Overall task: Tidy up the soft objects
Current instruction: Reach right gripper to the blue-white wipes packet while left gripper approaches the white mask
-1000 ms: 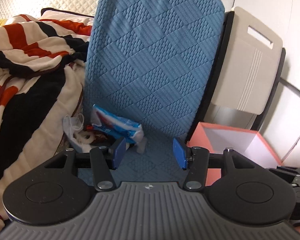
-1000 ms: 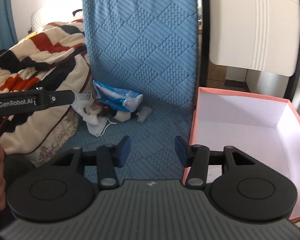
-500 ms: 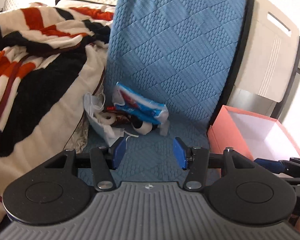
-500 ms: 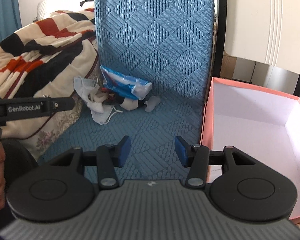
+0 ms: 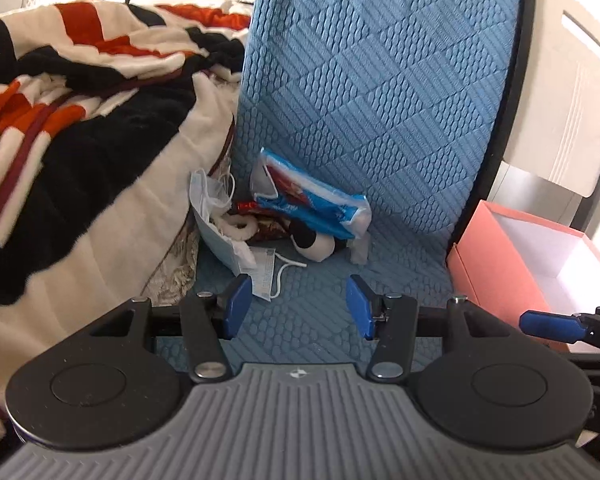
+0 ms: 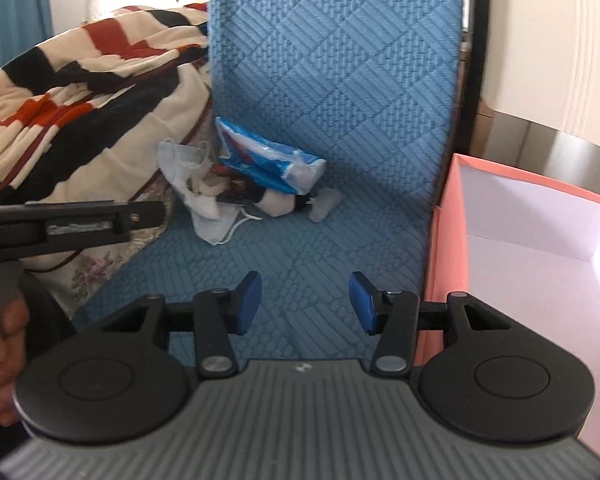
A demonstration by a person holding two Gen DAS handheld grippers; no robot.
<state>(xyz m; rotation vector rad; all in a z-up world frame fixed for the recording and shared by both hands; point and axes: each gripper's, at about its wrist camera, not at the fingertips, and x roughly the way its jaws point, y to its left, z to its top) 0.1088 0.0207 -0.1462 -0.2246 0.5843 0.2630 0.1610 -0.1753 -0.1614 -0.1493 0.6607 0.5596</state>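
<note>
My left gripper (image 5: 298, 306) and right gripper (image 6: 305, 304) both hang open and empty; the pile of soft objects (image 5: 284, 216) lies beyond them, slightly left, on the blue cushion (image 5: 320, 320).

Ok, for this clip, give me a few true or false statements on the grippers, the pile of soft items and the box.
1. Both the left gripper and the right gripper are empty. True.
2. The pink box already holds items. False: what shows of its inside is bare.
3. The blue packet lies in the pile at the foot of the blue cushion. True.
4. The face mask is clamped in the left gripper. False: it lies on the seat.
</note>
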